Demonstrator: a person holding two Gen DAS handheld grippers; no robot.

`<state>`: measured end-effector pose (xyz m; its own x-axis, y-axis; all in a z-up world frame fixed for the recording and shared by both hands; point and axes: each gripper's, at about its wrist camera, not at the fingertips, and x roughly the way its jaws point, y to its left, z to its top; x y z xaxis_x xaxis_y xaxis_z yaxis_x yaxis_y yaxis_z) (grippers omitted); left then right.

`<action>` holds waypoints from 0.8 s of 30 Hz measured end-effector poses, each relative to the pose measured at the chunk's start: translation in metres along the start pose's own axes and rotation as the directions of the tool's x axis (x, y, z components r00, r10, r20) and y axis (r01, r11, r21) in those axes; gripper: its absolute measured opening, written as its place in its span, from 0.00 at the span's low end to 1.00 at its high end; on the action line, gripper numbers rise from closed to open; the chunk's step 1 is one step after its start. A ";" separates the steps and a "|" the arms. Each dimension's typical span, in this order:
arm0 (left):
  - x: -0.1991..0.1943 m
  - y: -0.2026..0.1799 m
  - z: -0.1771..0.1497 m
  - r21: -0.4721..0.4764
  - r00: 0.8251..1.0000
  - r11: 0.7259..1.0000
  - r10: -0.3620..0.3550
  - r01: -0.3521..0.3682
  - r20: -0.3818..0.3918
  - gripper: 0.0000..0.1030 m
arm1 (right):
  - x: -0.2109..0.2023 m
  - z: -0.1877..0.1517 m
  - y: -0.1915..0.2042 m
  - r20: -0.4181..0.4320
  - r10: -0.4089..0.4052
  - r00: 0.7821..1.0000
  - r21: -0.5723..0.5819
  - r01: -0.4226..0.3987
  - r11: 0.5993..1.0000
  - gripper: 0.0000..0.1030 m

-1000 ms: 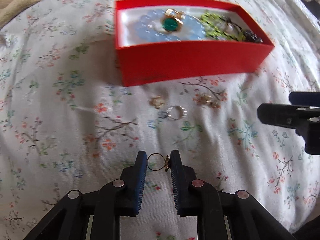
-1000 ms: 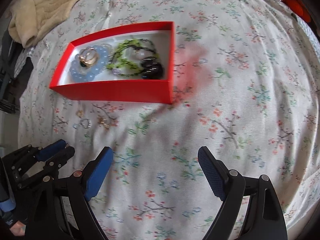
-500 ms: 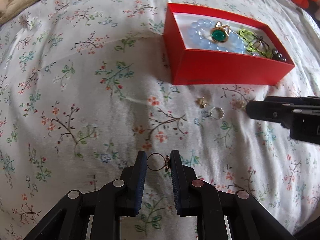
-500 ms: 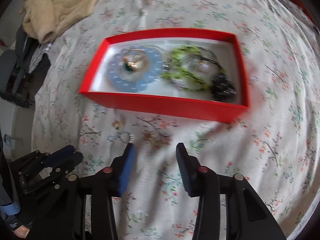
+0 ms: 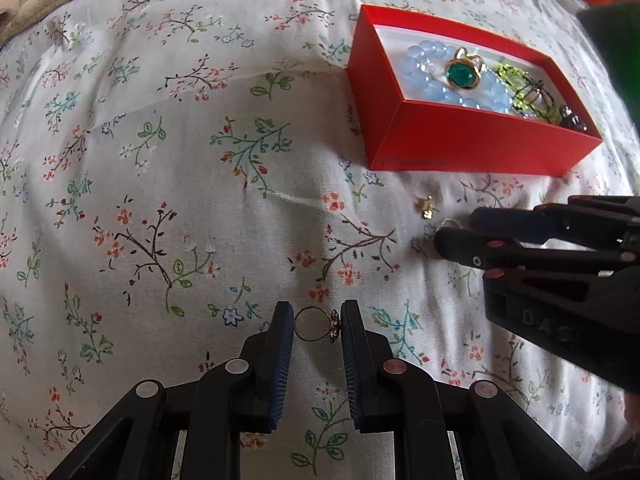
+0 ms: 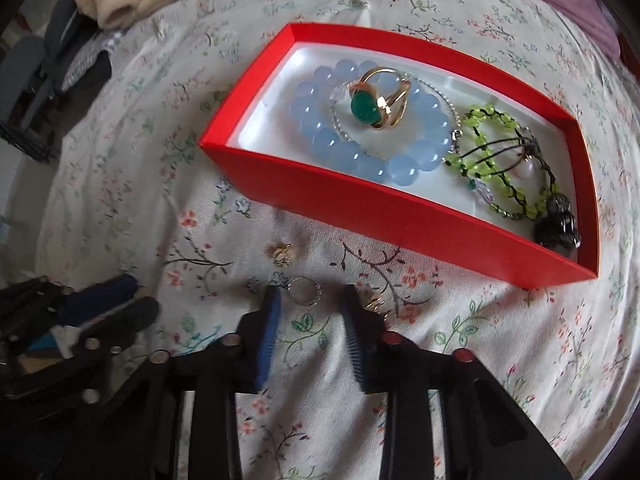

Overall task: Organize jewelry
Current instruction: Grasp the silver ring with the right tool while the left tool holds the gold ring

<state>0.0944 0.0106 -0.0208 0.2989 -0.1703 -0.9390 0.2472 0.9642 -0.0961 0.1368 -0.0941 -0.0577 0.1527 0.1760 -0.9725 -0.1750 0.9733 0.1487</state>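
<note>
Floral bedspread (image 5: pixel 200 160) carries the red box (image 6: pixel 360 208). Left tongs (image 5: pixel 316 326) pinch a thin gold ring (image 5: pixel 314 329). Right tongs (image 6: pixel 310 300), spread, straddle the silver ring (image 6: pixel 306 291), lower centre, just below the box.

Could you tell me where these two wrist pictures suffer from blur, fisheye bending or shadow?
Left wrist view: sharp; the thin ring in the left claw is crisp, while the floral bedspread bulges with fisheye bending. Right wrist view: the red box bows, corners are dark, the far left edge is smeared, and the right claw shadows the silver ring.
</note>
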 end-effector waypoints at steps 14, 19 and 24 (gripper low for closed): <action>0.002 0.008 0.003 -0.032 1.000 0.999 0.023 -0.023 0.000 0.18 | -0.003 -0.002 0.011 0.022 -0.056 0.998 -0.053 0.057 0.997 0.13; 0.002 0.008 0.003 -0.036 1.000 0.999 0.022 -0.022 0.001 0.18 | -0.007 -0.006 0.005 0.017 -0.045 0.999 -0.046 0.046 0.998 0.07; -0.001 0.010 0.002 -0.046 1.000 0.999 0.010 -0.010 0.008 0.18 | -0.018 -0.009 -0.007 0.038 -0.004 0.999 -0.017 0.005 1.000 0.09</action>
<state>0.0981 0.0198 -0.0205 0.3089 -0.1623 -0.9372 0.2021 0.9740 -0.1020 0.1265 -0.1049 -0.0430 0.1898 0.1773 -0.9657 -0.1912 0.9714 0.1408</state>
